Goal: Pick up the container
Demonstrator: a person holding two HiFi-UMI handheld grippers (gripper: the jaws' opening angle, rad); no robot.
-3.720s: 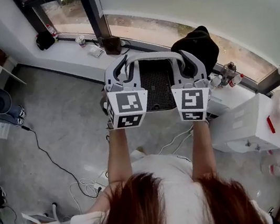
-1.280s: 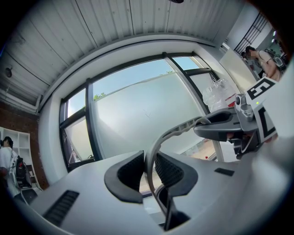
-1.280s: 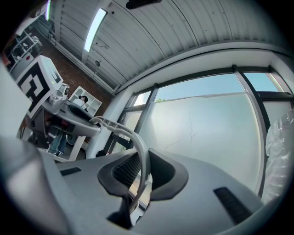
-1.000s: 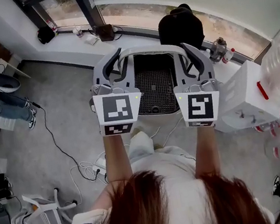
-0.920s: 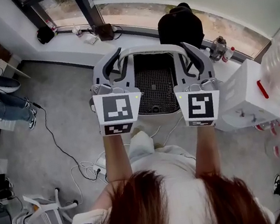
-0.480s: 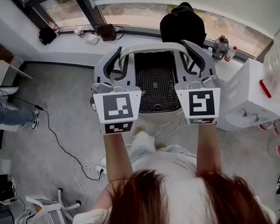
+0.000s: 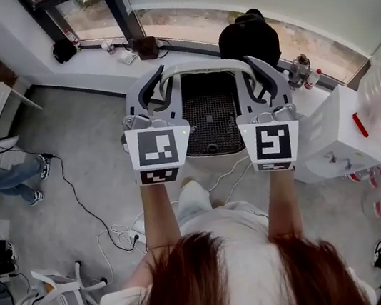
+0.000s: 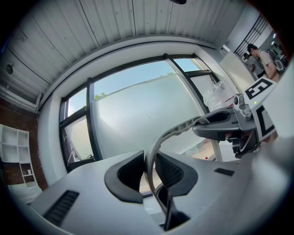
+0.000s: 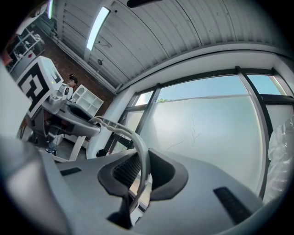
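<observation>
Container (image 7: 212,119): a dark mesh basket with a white arched handle (image 7: 201,67). It's held in the air on our side of the window ledge (image 7: 82,66), clear of the floor. The left gripper (image 7: 159,92) and right gripper (image 7: 258,79) each pinch the thin handle strip, one near each end. We judge it light and stiff. The handle is slim, smooth plastic, so it could flex or slip. Gripping at both ends is the right hold for level carrying. A black bag (image 7: 247,37) sits on the ledge just beyond.
</observation>
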